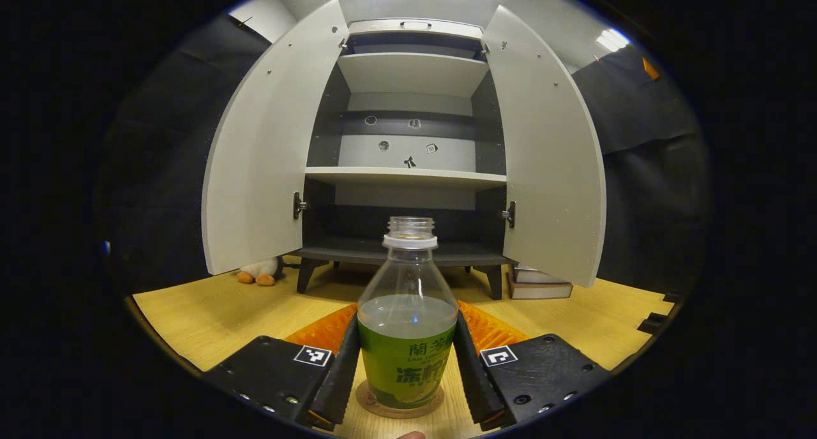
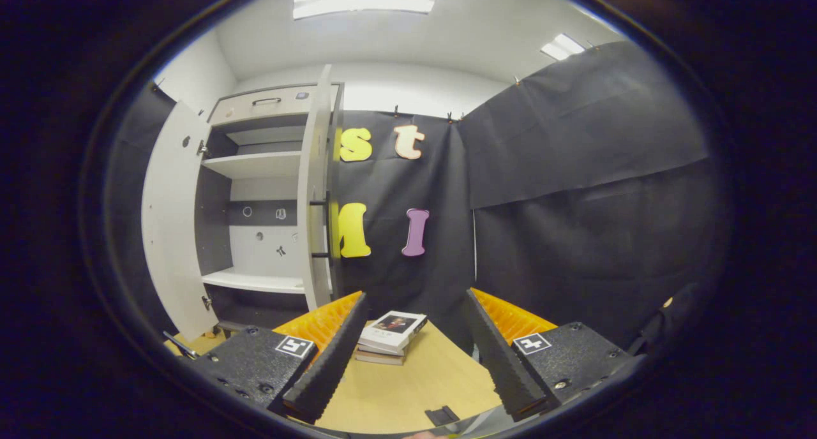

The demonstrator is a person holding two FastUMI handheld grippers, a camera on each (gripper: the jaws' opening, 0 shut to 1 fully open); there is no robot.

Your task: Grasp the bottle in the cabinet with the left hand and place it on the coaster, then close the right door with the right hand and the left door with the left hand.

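The left gripper (image 1: 404, 369) clamps its ribbed black fingers on a clear, uncapped plastic bottle (image 1: 406, 324) with a green label, standing upright on a round cork coaster (image 1: 399, 406) on the wooden table (image 1: 210, 314). Beyond it, the grey cabinet (image 1: 408, 171) has both flat doors swung wide. The right gripper (image 2: 408, 353) hangs spread apart, holding nothing, above stacked books (image 2: 389, 337).

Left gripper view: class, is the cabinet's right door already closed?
No. The right door and the left door both stand swung open, exposing the cabinet's shelves.

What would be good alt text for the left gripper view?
The left gripper holds an uncapped, green-labelled bottle on a round coaster on the wooden table. Behind it, a cabinet stands with both doors open.
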